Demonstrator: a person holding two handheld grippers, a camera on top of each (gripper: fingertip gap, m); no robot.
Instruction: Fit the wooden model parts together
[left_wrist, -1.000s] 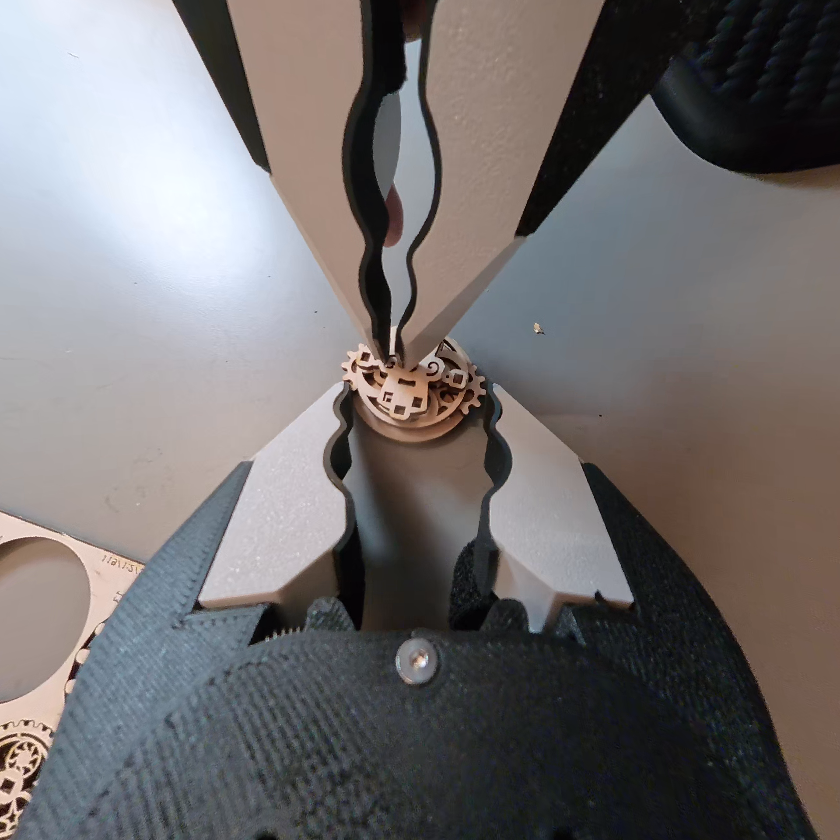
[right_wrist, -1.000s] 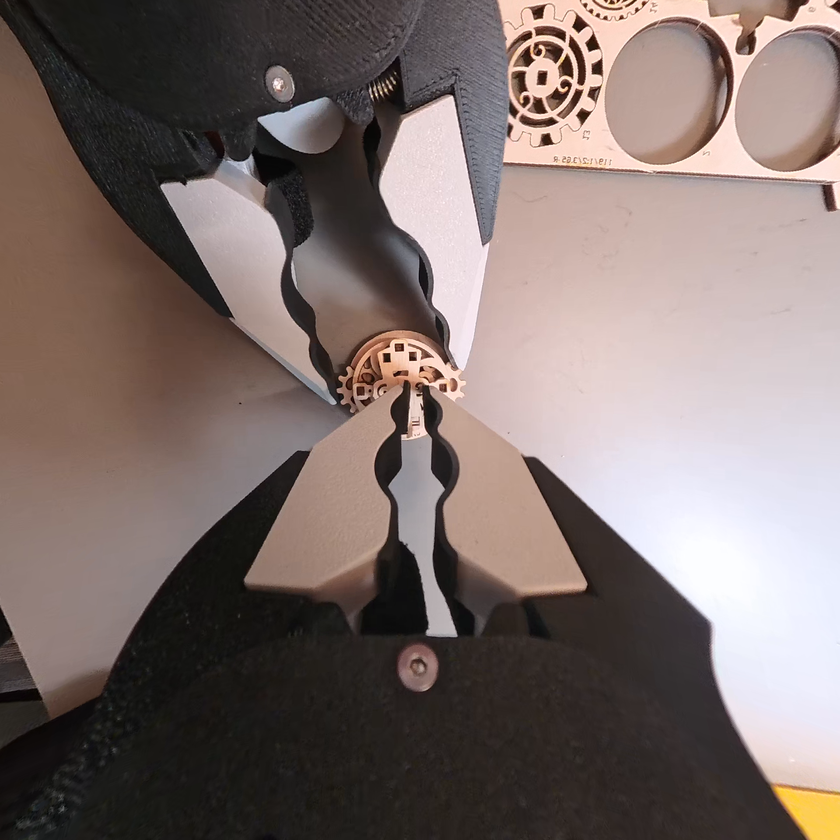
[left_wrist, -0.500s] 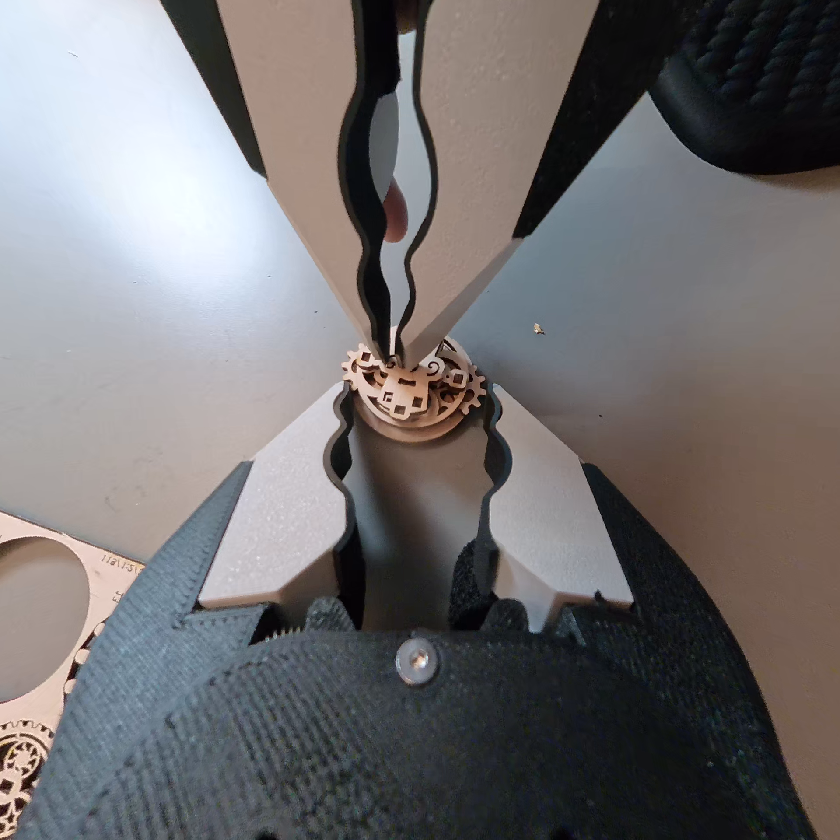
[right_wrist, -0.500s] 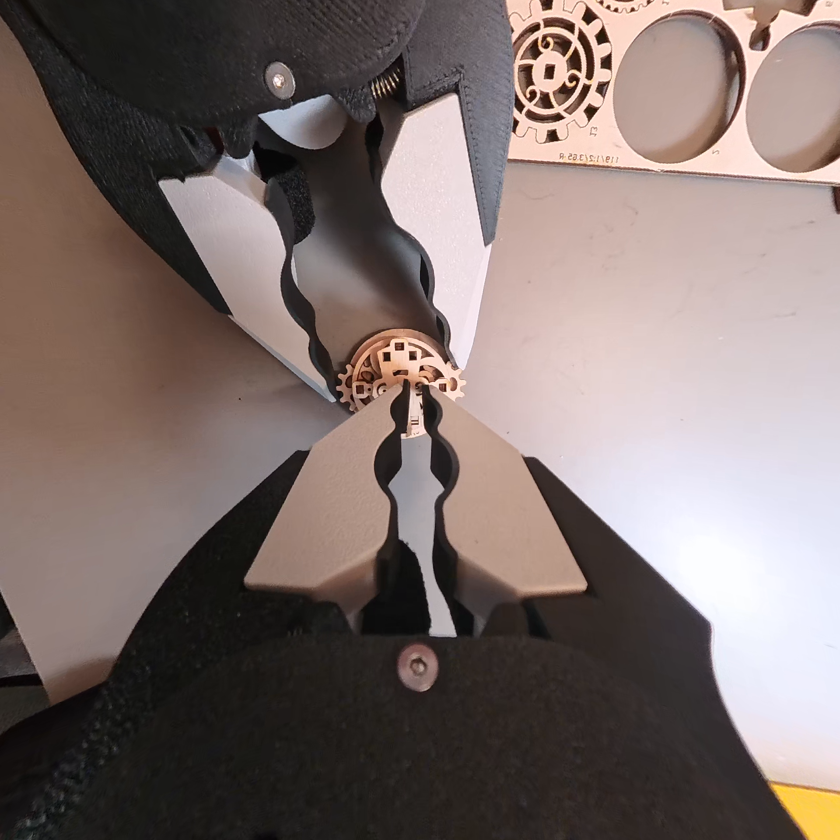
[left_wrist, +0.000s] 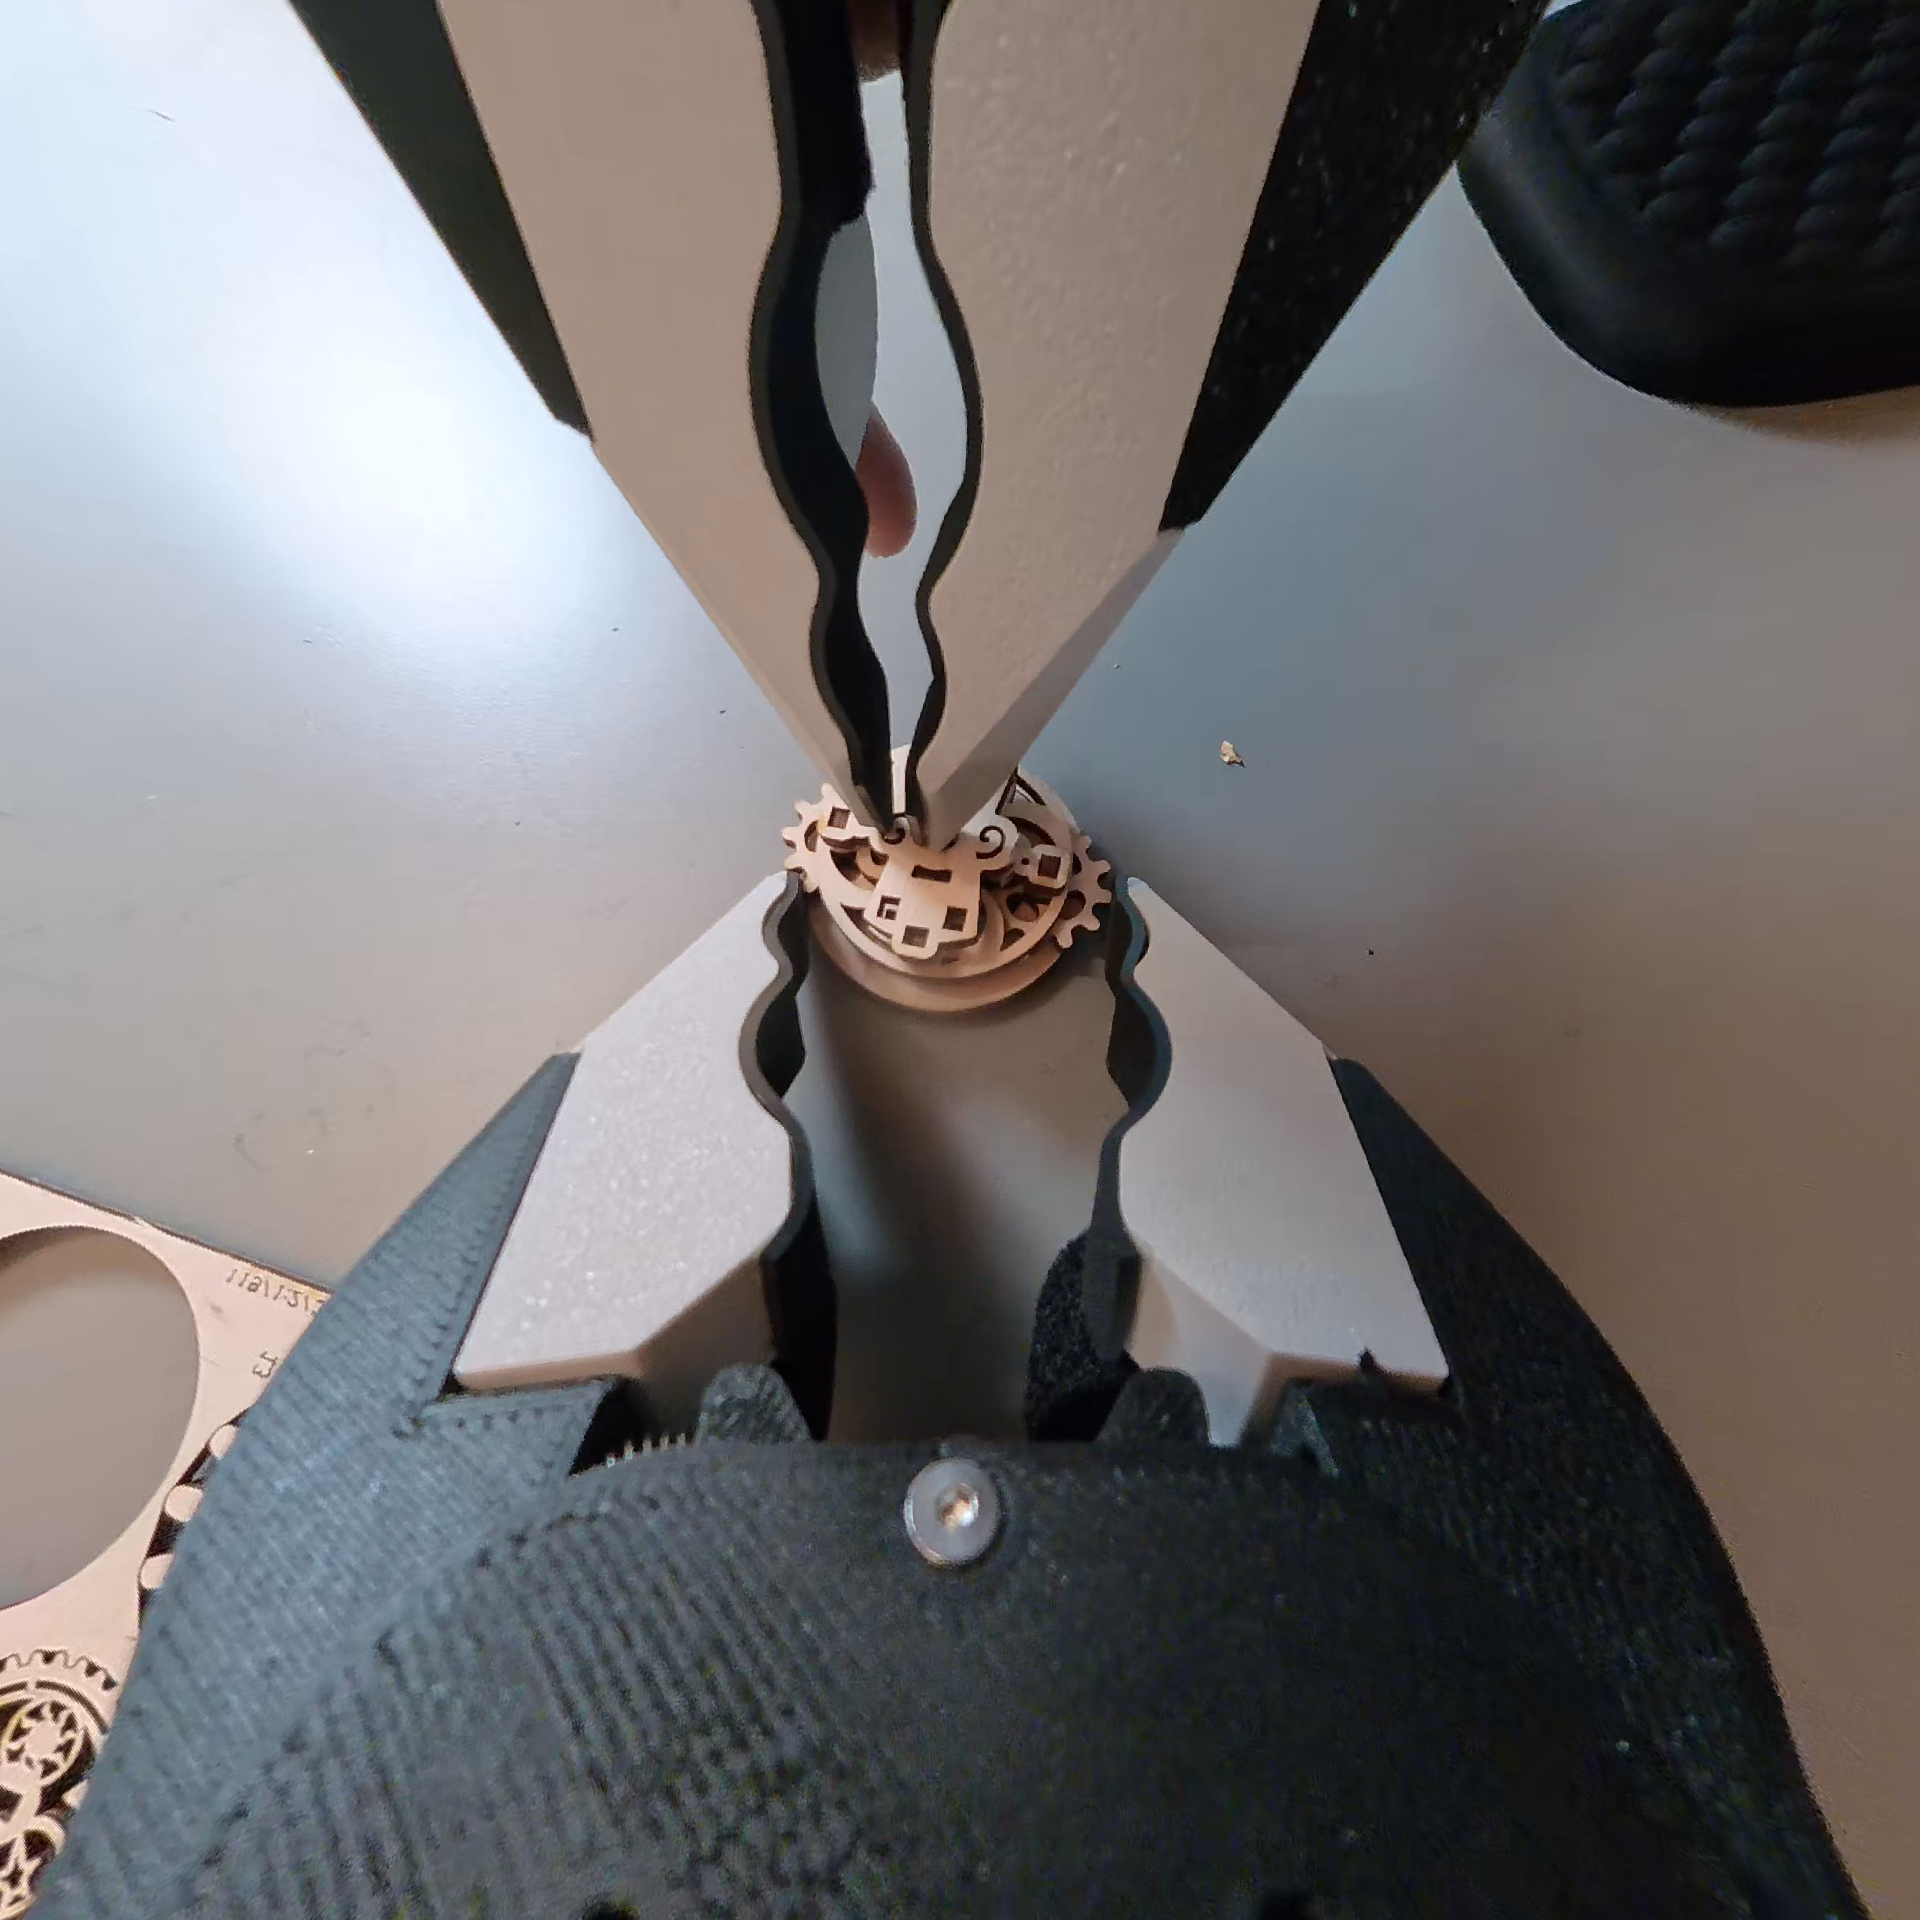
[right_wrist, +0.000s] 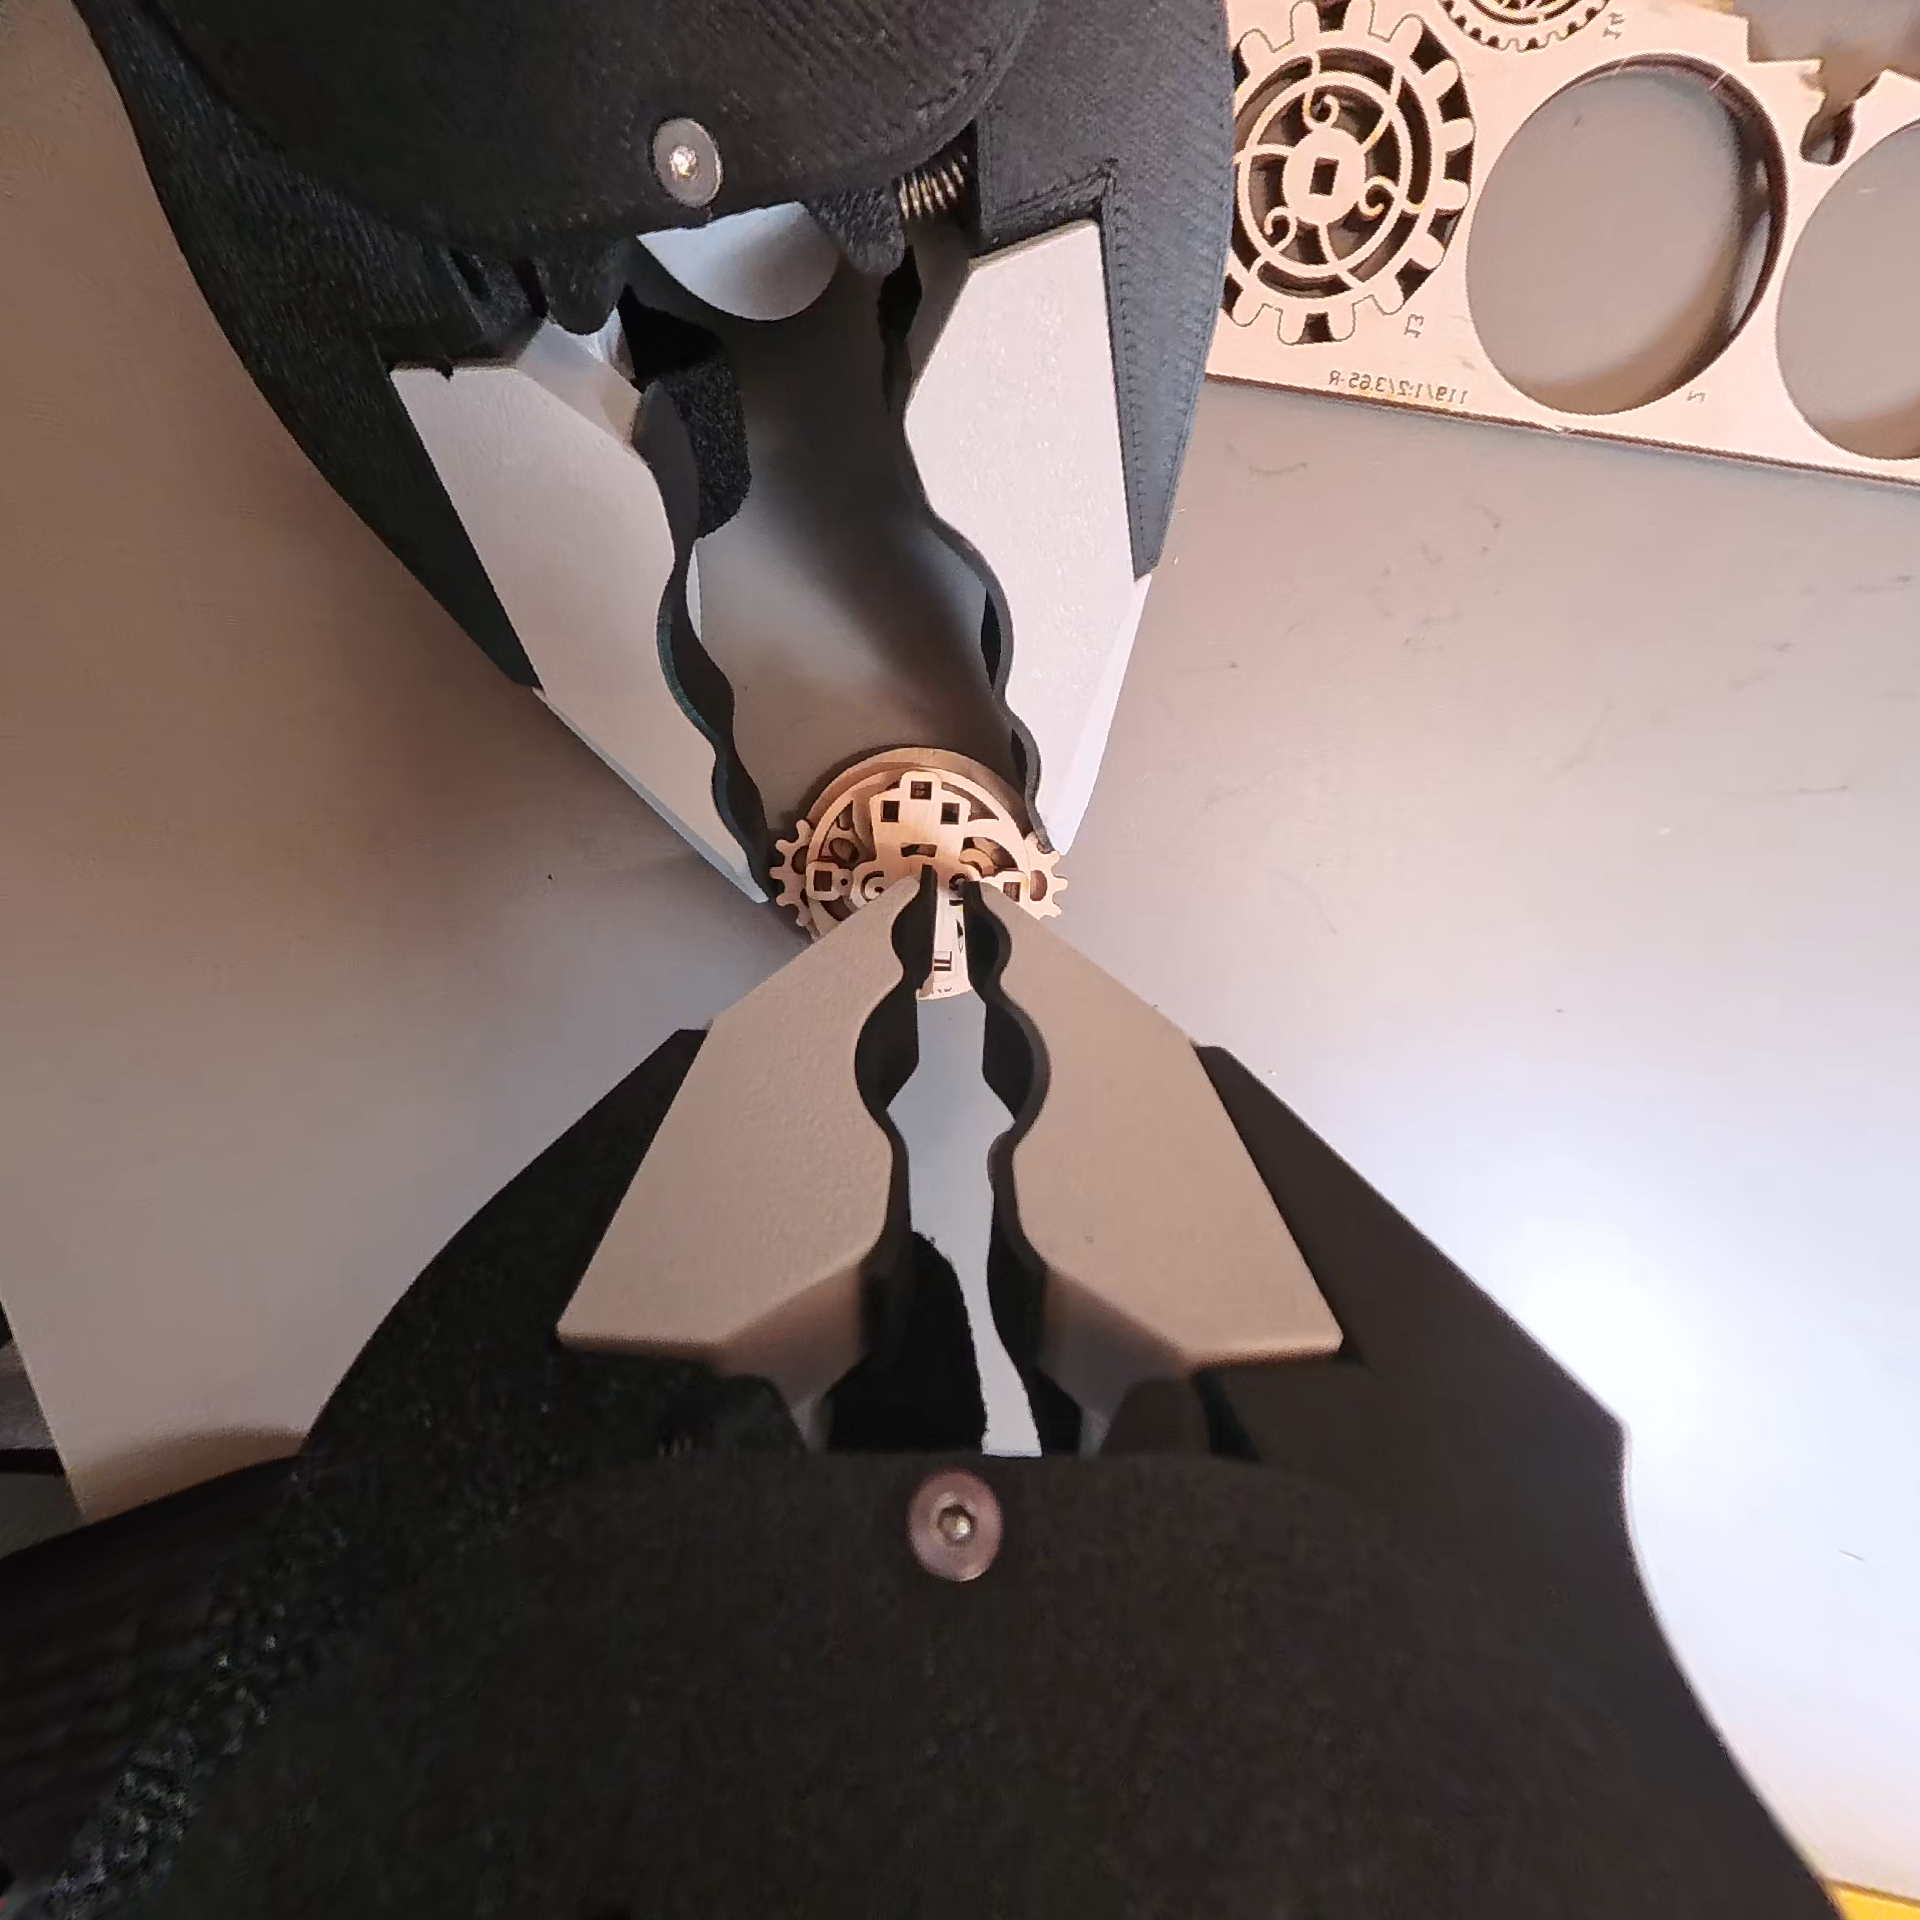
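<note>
Nothing has visibly moved since the earlier frames: both grippers hold their places, meeting tip to tip over a grey bench (left_wrist: 312, 520).

From the left wrist view, the left gripper (left_wrist: 951, 914) has its jaws spread part way, gripping a round wooden disc (left_wrist: 940, 914) by its edges. The disc carries small gears and a flat cut-out piece with square holes on its face. It sits between the jaw tips, above the bench; whether it touches the bench cannot be told.

The right gripper (right_wrist: 943, 888) comes in from the opposite side. Its jaws are nearly closed, pinching a small thin wooden part (right_wrist: 943, 951) upright between the tips. The tips and the part press against the middle of the disc's face.

A wooden sheet (right_wrist: 1558, 208) of laser-cut gears and round holes lies flat on the bench behind the left gripper, well apart from the disc. A black woven object (left_wrist: 1714, 187) sits at the bench's far corner in the left view.
</note>
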